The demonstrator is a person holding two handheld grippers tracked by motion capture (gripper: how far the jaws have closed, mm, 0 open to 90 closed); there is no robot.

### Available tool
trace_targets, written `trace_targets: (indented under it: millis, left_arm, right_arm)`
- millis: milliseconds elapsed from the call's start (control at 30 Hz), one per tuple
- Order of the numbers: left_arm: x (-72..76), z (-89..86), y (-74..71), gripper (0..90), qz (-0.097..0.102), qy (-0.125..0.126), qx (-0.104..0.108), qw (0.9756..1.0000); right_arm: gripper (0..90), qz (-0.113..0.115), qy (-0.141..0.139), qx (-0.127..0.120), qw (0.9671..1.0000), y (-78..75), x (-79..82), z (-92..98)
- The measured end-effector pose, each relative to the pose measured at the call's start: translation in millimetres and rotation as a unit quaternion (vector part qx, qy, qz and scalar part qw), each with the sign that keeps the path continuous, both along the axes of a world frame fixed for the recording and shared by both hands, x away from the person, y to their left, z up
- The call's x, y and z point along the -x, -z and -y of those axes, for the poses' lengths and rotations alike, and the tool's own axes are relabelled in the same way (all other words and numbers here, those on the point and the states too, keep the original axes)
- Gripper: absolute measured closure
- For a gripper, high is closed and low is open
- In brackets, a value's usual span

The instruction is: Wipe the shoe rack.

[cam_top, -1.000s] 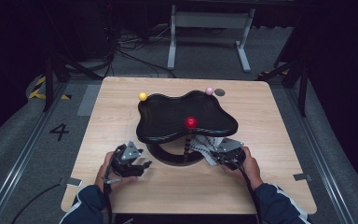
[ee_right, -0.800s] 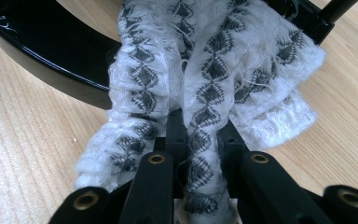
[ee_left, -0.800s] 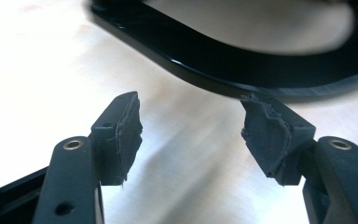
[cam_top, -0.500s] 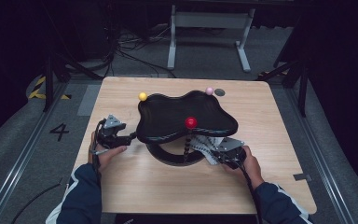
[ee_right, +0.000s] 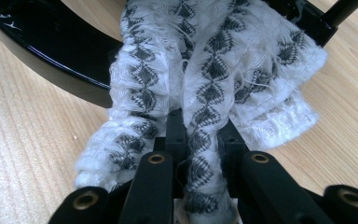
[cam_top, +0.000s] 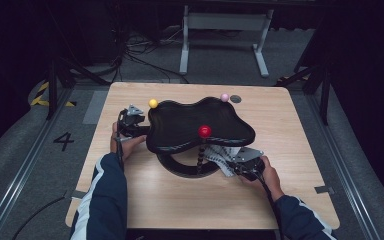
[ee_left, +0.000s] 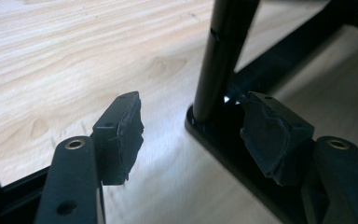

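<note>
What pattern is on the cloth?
White cloth with dark grey diamond chains, clearest in the right gripper view.

On the wooden table (cam_top: 290, 130) stands one black stand — a single wavy-edged tray (cam_top: 180, 125) over one ring base (cam_top: 180, 167). Three coloured balls sit about it: one yellow ball (cam_top: 153, 103), one pink ball (cam_top: 224, 97), one red ball (cam_top: 204, 131). One small dark disc (cam_top: 236, 99) lies beside the pink one, possibly a cap. One white patterned cloth (ee_right: 205, 70). Two grippers — a left gripper (cam_top: 130, 122), a right gripper (cam_top: 240, 164).
</note>
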State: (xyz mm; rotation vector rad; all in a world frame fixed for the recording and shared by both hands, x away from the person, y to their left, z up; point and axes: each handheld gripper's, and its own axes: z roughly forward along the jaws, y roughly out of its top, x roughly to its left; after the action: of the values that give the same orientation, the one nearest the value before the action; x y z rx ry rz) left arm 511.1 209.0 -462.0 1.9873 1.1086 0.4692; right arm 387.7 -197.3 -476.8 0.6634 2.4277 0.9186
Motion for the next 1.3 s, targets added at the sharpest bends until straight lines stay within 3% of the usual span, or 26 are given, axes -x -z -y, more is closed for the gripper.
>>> trace_targets:
  millis: [100, 133, 167, 267, 333, 433, 567, 800, 867, 1033, 1100, 1167, 1233, 1267, 1300]
  left_arm:
    - [-5.8, 4.7, 0.4, 40.0, 0.006, -0.012, 0.002, 0.9999]
    - [-7.0, 4.9, 0.3, 42.7, 0.006, -0.018, 0.0, 0.9998]
    - [-8.6, 5.6, 0.3, 43.6, 0.001, -0.018, 0.008, 0.9998]
    - [-11.3, 8.9, -1.5, 46.1, 0.002, -0.012, 0.002, 0.9999]
    - [-12.2, 10.8, -2.6, 52.1, 0.004, -0.004, 0.003, 1.0]
    - [-11.5, 15.2, -2.6, 63.2, 0.005, -0.002, 0.01, 0.9999]
    - [-9.8, 17.7, -3.4, 72.5, 0.008, 0.003, 0.005, 1.0]
    - [-0.8, 10.4, -4.0, 73.1, 0.011, 0.012, -0.006, 0.9998]
    - [4.6, 6.0, -4.7, 73.2, 0.013, 0.016, -0.014, 0.9997]
    - [24.7, 0.0, -4.4, 72.9, 0.009, 0.022, -0.012, 0.9996]
    - [34.0, 0.3, -3.4, 73.0, 0.007, 0.02, -0.009, 0.9997]
    - [41.9, -0.4, -4.4, 73.2, 0.007, 0.028, -0.02, 0.9994]
    - [47.7, -0.4, -5.8, 73.3, 0.006, 0.034, -0.027, 0.999]
    - [50.2, 0.1, -6.1, 73.4, 0.004, 0.032, -0.028, 0.9991]
    - [52.0, -0.1, -6.2, 73.5, 0.005, 0.031, -0.029, 0.9991]
  right_arm:
    - [79.7, 0.01, 0.002, 0.006, 0.9999, 0.6, 3.1, -1.9]
    - [79.7, 0.024, -0.002, 0.017, 0.9996, 1.2, 5.9, -3.5]
    - [79.7, 0.021, -0.005, 0.013, 0.9997, 0.6, 6.4, -3.7]
    - [79.7, 0.005, -0.027, -0.014, 0.9995, -5.5, 11.1, -4.0]
    - [79.6, -0.002, -0.054, -0.028, 0.9981, -11.0, 18.7, -9.8]
    - [79.1, -0.007, -0.096, -0.021, 0.9951, -13.3, 29.3, -22.1]
    - [78.5, -0.013, -0.115, -0.006, 0.9933, -8.6, 35.8, -32.8]
    - [79.0, -0.014, -0.095, 0.007, 0.9954, -3.6, 31.3, -30.8]
    - [79.2, -0.001, -0.082, 0.019, 0.9965, -3.5, 29.2, -28.8]
    - [79.2, 0.004, -0.039, 0.024, 0.9989, -2.9, 18.0, -16.9]
    - [79.2, 0.002, -0.022, 0.019, 0.9996, -2.5, 14.2, -11.6]
    - [79.3, -0.008, -0.014, 0.003, 0.9999, -2.6, 12.3, -5.1]
    - [79.8, -0.011, -0.018, -0.016, 0.9996, -6.2, 14.4, 0.9]
    - [79.9, -0.014, -0.023, -0.039, 0.9989, -12.1, 18.5, 3.6]
    - [80.0, -0.005, -0.029, -0.048, 0.9984, -18.9, 22.7, 4.9]
